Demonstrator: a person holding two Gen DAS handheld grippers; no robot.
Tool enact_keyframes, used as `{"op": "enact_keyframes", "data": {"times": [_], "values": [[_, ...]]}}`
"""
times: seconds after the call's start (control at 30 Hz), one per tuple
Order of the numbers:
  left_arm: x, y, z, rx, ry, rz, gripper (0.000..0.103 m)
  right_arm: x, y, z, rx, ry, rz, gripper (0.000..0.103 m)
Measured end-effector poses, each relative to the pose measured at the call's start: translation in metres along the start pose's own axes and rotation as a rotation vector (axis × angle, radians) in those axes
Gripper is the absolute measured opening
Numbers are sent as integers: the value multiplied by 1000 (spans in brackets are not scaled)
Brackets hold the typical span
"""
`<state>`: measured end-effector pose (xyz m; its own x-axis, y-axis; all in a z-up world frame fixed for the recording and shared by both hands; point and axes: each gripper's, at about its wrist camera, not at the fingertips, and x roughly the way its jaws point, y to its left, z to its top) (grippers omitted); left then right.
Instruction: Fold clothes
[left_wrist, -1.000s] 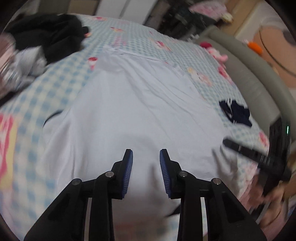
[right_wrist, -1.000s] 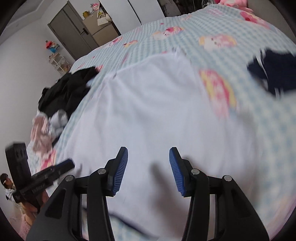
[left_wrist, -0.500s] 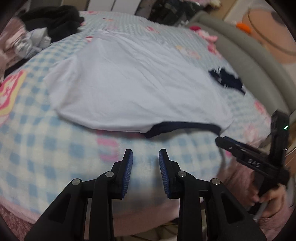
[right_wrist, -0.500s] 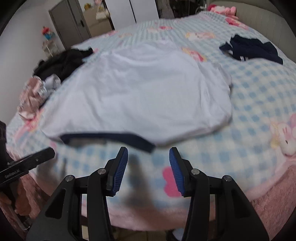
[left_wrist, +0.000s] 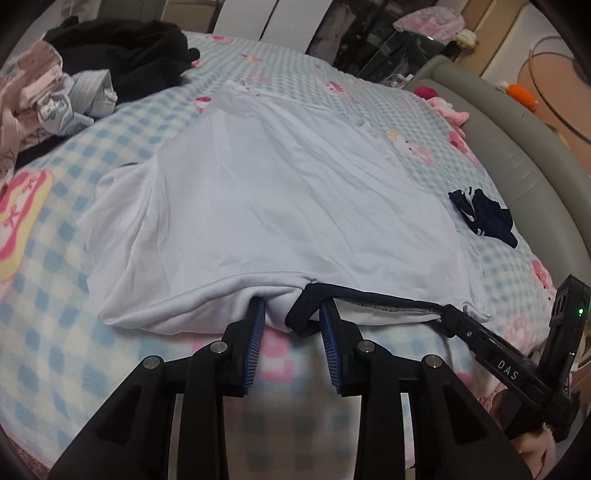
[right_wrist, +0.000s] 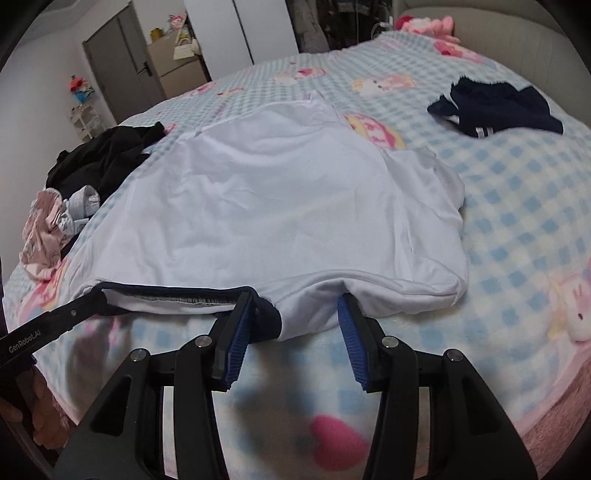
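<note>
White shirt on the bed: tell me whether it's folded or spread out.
Spread out. The white shirt lies flat and open across the checked blanket, sleeve out to the side, navy collar at the near edge; no fold made yet.

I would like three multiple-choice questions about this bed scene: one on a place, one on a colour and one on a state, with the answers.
1. Where does the small navy garment lie?
A) on the white shirt
B) on the checked blanket, apart from the shirt
C) on the floor

2. What colour is the shirt's collar?
A) navy
B) red
C) green

3. How is the shirt?
A) on a hanger
B) rolled into a ball
C) spread flat on the blanket

Answers: 1 B, since blanket shows between the garment and the shirt; 2 A, since a dark blue band edges the neck opening; 3 C, since its body lies open with few creases.
</note>
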<state>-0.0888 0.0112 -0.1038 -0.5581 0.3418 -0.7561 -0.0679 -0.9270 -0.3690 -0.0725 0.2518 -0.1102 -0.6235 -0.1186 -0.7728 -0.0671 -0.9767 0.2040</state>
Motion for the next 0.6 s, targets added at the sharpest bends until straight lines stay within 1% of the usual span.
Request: {"op": "enact_keyframes", "data": {"times": [0.07, 0.1, 0.13, 0.2, 0.27, 0.3, 0.33, 0.37, 0.43, 0.47, 0.5, 0.53, 0.57, 0.6], "values": [[4, -2, -6, 4, 8, 20, 31, 5, 0, -1, 11, 19, 6, 48], [5, -4, -10, 10, 8, 31, 24, 6, 2, -4, 1, 25, 7, 48], [6, -6, -13, 17, 8, 42, 19, 5, 4, -8, -11, 28, 11, 48], [6, -8, -19, 24, -8, 71, 12, 4, 7, -16, -35, 39, 20, 47], [4, -8, -18, 9, -25, 90, 11, 6, 10, -19, -68, 38, 19, 26], [4, -7, -16, -2, -19, 84, 11, 7, 12, -18, -80, 35, 16, 14], [5, -6, -14, -13, -11, 80, 11, 5, 13, -16, -86, 20, 6, 11], [9, -5, -13, -23, 6, 79, 14, 4, 14, -14, -91, 6, -4, 11], [15, -3, -10, -40, 37, 76, 26, 5, 16, -12, -88, 2, -19, 13], [18, -2, -10, -41, 40, 66, 29, 11, 17, -12, -87, 26, -26, 15], [19, -3, -10, -42, 35, 71, 27, 16, 17, -12, -91, 40, -33, 18], [17, -3, -11, -46, 24, 87, 21, 21, 18, -13, -95, 53, -41, 18], [15, -3, -12, -49, 12, 98, 8, 25, 18, -14, -99, 65, -47, 18], [10, -4, -13, -52, 1, 93, 7, 22, 18, -14, -99, 58, -47, 15]]}}
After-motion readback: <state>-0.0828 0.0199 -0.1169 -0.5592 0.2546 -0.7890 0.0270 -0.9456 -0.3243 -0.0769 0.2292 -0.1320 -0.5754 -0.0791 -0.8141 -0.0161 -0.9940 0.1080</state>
